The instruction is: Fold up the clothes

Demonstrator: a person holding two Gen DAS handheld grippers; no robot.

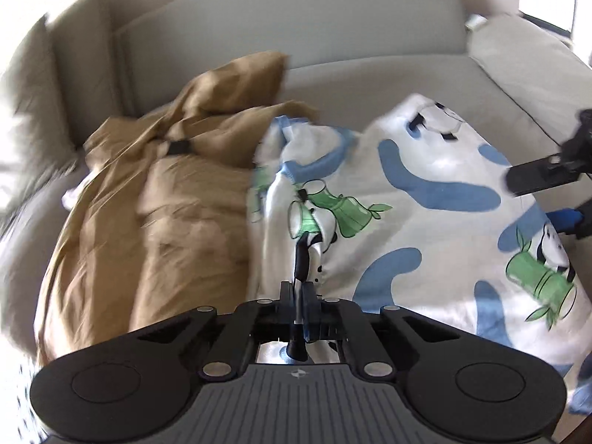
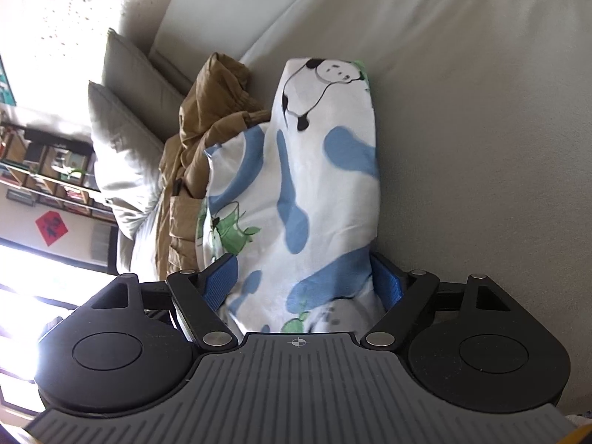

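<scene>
A white garment printed with blue blotches, green bamboo and black-and-white pandas [image 1: 425, 199] is seen spread over the seat of a light grey fabric sofa [image 1: 370, 74], with its left edge bunched into folds against a crumpled tan-brown garment [image 1: 155, 214] that is heaped just beside it. A small black tab [image 1: 177, 147] is visible on the tan-brown garment. The left hand-held gripper [image 1: 300, 296] is clenched on a gathered fold of the printed garment, the cloth being pinched between the two black fingers and drawn up into a narrow ridge ahead of them. In the right wrist view the printed garment [image 2: 318, 185] is shown running away from the camera as a long folded strip, and the right hand-held gripper [image 2: 307, 277] is held with its jaws wide, one blue-padded finger [image 2: 222, 277] on either side of the near end of that strip; whether the pads actually press on the cloth cannot be told. From the left wrist view the right hand-held gripper [image 1: 555, 199] is seen at the far right edge of the printed garment. Pale grey cushions [image 2: 125, 155] are propped at the sofa's end beyond the tan-brown garment [image 2: 207, 118], and a shelf unit [image 2: 48, 170] is visible in the bright room behind.
</scene>
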